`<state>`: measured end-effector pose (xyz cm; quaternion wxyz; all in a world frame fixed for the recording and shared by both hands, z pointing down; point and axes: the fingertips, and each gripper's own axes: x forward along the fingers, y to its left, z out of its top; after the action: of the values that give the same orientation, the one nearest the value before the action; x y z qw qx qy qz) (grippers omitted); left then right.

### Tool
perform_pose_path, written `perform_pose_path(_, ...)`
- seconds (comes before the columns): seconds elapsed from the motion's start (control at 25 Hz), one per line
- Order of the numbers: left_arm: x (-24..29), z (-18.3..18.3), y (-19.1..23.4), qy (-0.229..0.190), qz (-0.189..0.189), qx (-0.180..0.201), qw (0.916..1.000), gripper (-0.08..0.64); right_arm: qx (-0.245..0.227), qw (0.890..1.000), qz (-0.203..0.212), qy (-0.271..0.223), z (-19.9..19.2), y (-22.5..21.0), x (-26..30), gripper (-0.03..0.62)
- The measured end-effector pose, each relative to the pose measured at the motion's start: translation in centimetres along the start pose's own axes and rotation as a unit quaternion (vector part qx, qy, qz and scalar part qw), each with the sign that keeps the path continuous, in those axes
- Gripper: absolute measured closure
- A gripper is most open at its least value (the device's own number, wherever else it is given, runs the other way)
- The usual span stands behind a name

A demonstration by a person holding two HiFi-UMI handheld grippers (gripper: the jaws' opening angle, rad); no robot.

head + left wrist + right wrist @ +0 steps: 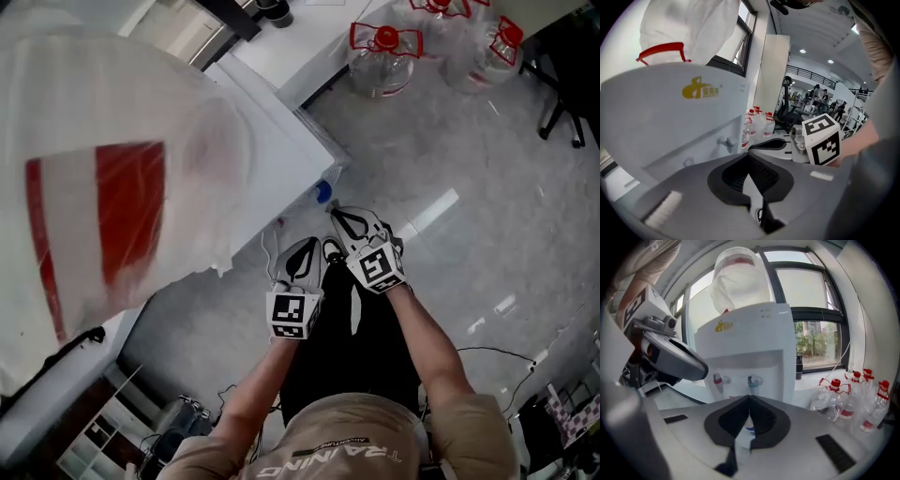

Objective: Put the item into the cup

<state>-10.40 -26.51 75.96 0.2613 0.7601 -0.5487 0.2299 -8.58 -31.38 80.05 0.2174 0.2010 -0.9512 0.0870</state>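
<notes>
- At the front of the water dispenser (750, 343), the person holds both grippers side by side and close together, low down and pointing toward the machine. The left gripper (750, 153) is just beside the right gripper (749, 398).
- Right gripper: the jaws are closed at the tips. A small white piece (746, 434) with a blue band is pinched between the pads. This is probably the task's item, though so little of it shows that I cannot say what it is.
- Left gripper: the jaws are pressed together at the tips. A pale sliver shows lower down between the pads. It may be only the floor seen through the gap, so I take this gripper to be holding nothing.
- Beyond the right jaws, the red tap (717, 379) and the blue tap (753, 380) sit in the dispenser's recess. The inverted bottle (738, 280) stands on top of the machine.
- Off to the right, well apart from the grippers, empty water jugs (382, 56) with red caps stand on the floor (469, 244).
- No cup can be seen in any view: not at the taps, on the floor, or in either gripper.
- Progress, as I judge it: the task is at an early stage. The item seems to be in hand, but nothing has gone into a cup.
- What is left: bring a cup into reach, carry the white piece over its mouth, and open the right jaws to let it drop in.
</notes>
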Motion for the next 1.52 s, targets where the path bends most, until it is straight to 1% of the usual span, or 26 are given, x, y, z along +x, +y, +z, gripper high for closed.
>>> perform_pose_path(0.08, 0.9, -1.2, 0.7, 0.007, 0.008, -0.008, 0.9999, 0.552, 0.006, 1.000, -0.004, -0.001, -1.2, -0.5, 1.5, 0.580)
perform_pose_path(0.24, 2.1, -3.7, 1.5, 0.028, 0.009, -0.014, 0.9995, 0.553, 0.008, 1.000, -0.003, -0.002, -2.4, -0.9, 4.1, 0.580)
perform_pose_path(0.52, 3.2, -5.4, 2.1, 0.039, 0.008, -0.026, 0.9989, 0.552, 0.009, 1.000, 0.007, 0.005, -3.0, -0.6, 6.7, 0.580)
perform_pose_path(0.68, 3.9, -6.3, 2.5, 0.042, 0.008, -0.037, 0.9984, 0.552, 0.012, 1.000, 0.015, 0.014, -4.1, -0.3, 7.9, 0.580)
perform_pose_path(0.88, 3.5, -6.8, 2.6, 0.042, 0.010, -0.041, 0.9983, 0.552, 0.012, 0.999, 0.022, 0.025, -5.0, -0.1, 8.9, 0.580)
perform_pose_path(1.12, 3.4, -7.9, 2.6, 0.044, 0.014, -0.052, 0.9976, 0.552, -0.015, 1.000, 0.013, 0.022, -5.7, -0.2, 9.3, 0.578)
perform_pose_path(1.36, 2.0, -8.0, 1.8, 0.041, 0.011, -0.054, 0.9976, 0.552, -0.018, 1.000, 0.002, 0.024, -5.4, 0.8, 7.5, 0.578)
perform_pose_path(1.52, 1.7, -7.4, 1.5, 0.028, 0.004, -0.051, 0.9983, 0.552, -0.021, 0.999, -0.006, 0.036, -5.7, 1.2, 5.6, 0.579)
